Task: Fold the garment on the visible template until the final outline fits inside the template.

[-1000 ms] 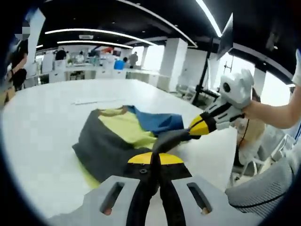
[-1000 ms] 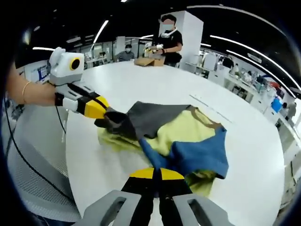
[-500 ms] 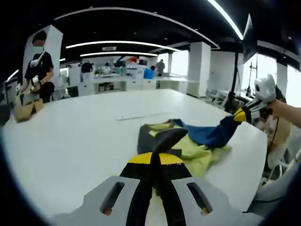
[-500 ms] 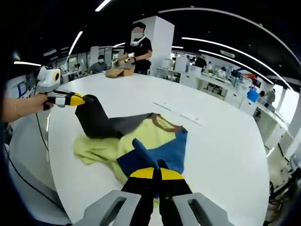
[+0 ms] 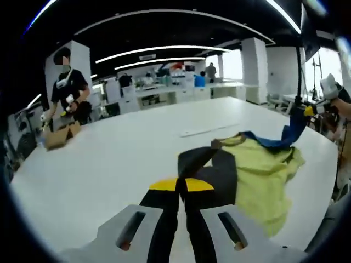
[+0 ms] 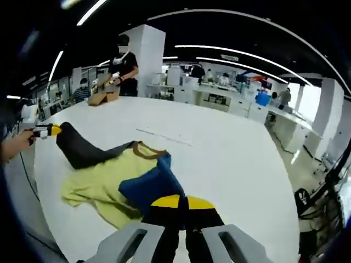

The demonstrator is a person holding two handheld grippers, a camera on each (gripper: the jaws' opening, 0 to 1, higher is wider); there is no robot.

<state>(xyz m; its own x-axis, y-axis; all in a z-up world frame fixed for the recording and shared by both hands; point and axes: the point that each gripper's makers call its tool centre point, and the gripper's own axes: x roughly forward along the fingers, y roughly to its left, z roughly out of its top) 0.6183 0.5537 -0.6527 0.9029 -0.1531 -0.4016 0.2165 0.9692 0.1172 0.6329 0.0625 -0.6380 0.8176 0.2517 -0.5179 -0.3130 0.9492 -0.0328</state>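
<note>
A garment lies on the white table (image 5: 104, 164), with a yellow-green body (image 5: 263, 172), a dark grey sleeve (image 5: 211, 170) and a blue sleeve (image 5: 274, 142). My left gripper (image 5: 181, 185) is shut on the dark grey sleeve. At the far right my right gripper (image 5: 314, 109) holds the blue sleeve lifted off the table. In the right gripper view my right gripper (image 6: 182, 203) is shut on the blue sleeve (image 6: 148, 186). The left gripper (image 6: 48, 130) at the far left pulls the grey sleeve (image 6: 82, 152) taut. The yellow-green body (image 6: 101, 181) and brown collar (image 6: 145, 149) lie between them.
A thin pale strip (image 5: 203, 130) (image 6: 164, 137) lies on the table beyond the garment. A person in black (image 5: 67, 87) (image 6: 125, 63) stands at the far table edge with a cardboard box (image 5: 57, 134) (image 6: 103, 97). Desks and pillars fill the room behind.
Both grippers have moved apart, each still holding its sleeve. The bunched garment has been drawn out wider, with the grey and blue sleeves stretched to opposite sides. Both views have swung.
</note>
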